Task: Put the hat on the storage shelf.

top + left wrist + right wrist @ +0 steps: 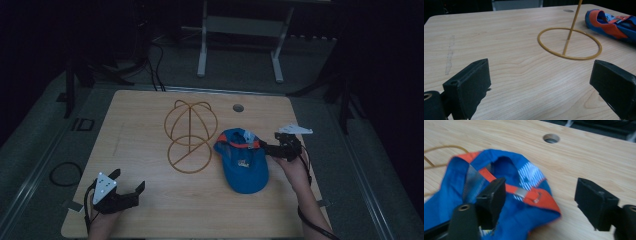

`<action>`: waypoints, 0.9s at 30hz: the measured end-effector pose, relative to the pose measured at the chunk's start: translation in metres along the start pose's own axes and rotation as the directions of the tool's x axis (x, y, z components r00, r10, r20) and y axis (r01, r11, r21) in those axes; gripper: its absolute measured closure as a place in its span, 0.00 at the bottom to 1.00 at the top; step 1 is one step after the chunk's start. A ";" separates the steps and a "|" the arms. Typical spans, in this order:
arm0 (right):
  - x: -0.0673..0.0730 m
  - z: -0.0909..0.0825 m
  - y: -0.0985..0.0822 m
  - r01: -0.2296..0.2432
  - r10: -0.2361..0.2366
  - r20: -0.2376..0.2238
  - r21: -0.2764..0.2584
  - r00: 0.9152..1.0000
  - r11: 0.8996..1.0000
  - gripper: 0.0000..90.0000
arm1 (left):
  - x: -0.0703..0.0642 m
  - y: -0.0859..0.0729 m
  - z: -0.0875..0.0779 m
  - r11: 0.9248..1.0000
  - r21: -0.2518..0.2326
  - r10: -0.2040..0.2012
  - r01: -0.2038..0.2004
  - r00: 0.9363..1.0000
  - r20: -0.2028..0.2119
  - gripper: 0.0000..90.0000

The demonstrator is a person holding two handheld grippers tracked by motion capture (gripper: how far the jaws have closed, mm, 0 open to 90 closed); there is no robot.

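A blue cap [244, 162] with an orange strap lies on the desk [150, 210] beside a wire stand [189, 135]. The right gripper [267, 148] straddles its rear, jaws wide apart. The left gripper [130, 182] gapes over bare wood, holding nothing.

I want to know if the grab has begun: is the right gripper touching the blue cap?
Cannot tell. In the right gripper view the right gripper is open; one jaw overlaps the cap, but overlap alone shows neither contact nor gap. The high view is too dim.
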State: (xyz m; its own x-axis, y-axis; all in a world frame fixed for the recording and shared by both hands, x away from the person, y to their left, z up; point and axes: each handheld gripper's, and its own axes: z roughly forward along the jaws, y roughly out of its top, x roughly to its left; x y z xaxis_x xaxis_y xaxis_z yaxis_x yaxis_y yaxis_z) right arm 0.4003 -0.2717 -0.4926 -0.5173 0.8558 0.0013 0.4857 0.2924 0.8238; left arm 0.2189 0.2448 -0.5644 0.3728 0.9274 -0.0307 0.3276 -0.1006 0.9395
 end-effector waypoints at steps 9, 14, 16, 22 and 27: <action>0.006 0.048 0.012 -0.013 0.015 -0.031 0.068 0.999 0.998 0.32 | -0.002 0.000 0.002 1.000 0.013 0.017 -0.017 1.000 0.022 0.04; 0.010 0.073 0.016 0.014 -0.013 -0.011 0.123 1.000 0.992 0.31 | -0.001 -0.002 0.002 1.000 0.020 0.001 -0.002 0.999 0.047 0.04; 0.010 0.082 0.018 0.010 -0.008 -0.016 0.141 1.000 0.990 0.29 | 0.001 -0.002 0.002 1.000 0.022 -0.010 0.008 0.998 0.056 0.04; 0.013 0.106 0.020 0.021 -0.015 -0.025 0.240 1.000 0.970 0.21 | 0.001 -0.002 0.002 1.000 0.026 -0.016 0.015 0.998 0.059 0.05; 0.018 0.115 0.019 0.051 -0.047 -0.022 0.286 0.999 0.957 0.21 | 0.000 -0.002 0.004 0.999 0.032 -0.011 0.009 0.998 0.058 0.05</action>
State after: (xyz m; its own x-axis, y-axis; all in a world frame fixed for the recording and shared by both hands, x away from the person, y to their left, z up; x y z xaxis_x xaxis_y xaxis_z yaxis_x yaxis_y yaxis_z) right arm 0.4810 -0.2016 -0.5423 -0.5550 0.8315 -0.0249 0.6397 0.4458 0.6262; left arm 0.2212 0.2440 -0.5679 0.4192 0.9059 -0.0611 0.3585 -0.1033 0.9278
